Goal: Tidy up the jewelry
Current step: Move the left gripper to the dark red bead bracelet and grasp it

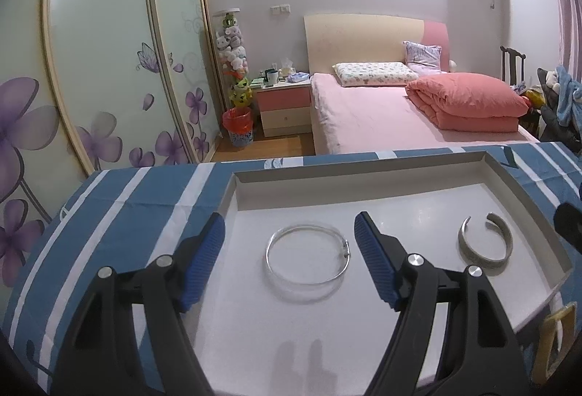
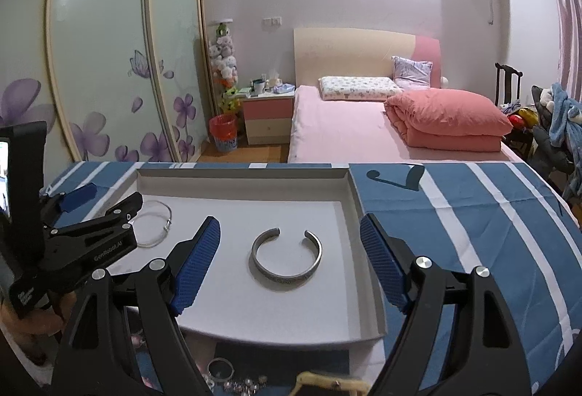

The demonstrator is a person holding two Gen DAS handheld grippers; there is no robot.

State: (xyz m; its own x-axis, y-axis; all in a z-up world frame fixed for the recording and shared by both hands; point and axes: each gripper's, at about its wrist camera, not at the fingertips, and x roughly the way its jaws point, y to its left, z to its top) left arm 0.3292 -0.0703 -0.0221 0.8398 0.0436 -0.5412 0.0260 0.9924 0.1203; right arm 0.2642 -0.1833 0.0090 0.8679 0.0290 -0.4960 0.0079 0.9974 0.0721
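A shallow white tray lies on a blue and white striped cloth. In it lie a thin clear bangle and an open silver cuff bracelet. My left gripper is open and empty, its blue pads on either side of the bangle, just above the tray. My right gripper is open and empty, its pads on either side of the cuff. The bangle and the left gripper show at the left of the right wrist view.
Several small rings and jewelry pieces lie on the cloth in front of the tray. A yellowish box sits near the tray's right corner. A pink bed and a wardrobe stand behind the table.
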